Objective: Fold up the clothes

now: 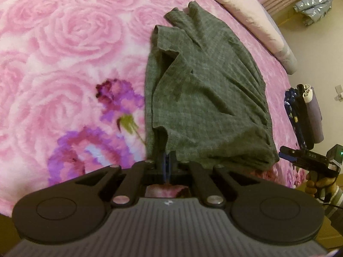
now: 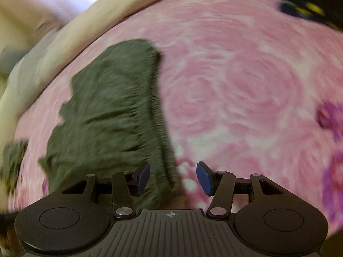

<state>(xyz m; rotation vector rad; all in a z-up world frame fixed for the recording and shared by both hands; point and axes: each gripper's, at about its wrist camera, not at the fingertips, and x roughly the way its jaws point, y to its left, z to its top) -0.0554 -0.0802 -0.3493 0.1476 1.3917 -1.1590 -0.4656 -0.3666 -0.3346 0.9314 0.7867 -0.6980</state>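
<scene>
A dark green-grey garment (image 1: 203, 81) lies rumpled on a pink rose-patterned blanket (image 1: 64, 53). My left gripper (image 1: 166, 156) is shut on the garment's near edge, and the cloth covers its fingertips. In the right wrist view the same garment (image 2: 111, 111) is blurred and stretches away at the left. My right gripper (image 2: 173, 176) is open just above the garment's near edge, its blue pads (image 2: 204, 178) apart and holding nothing. That right gripper (image 1: 287, 153) also shows at the right edge of the left wrist view, held by a hand (image 1: 315, 184).
A cream quilt (image 1: 257, 17) runs along the bed's far edge. Folded clothes (image 1: 304, 111) are stacked at the bed's right side. A silvery jacket (image 1: 313, 6) lies on the floor beyond. A dark printed cloth (image 2: 308, 6) sits at the top right of the right wrist view.
</scene>
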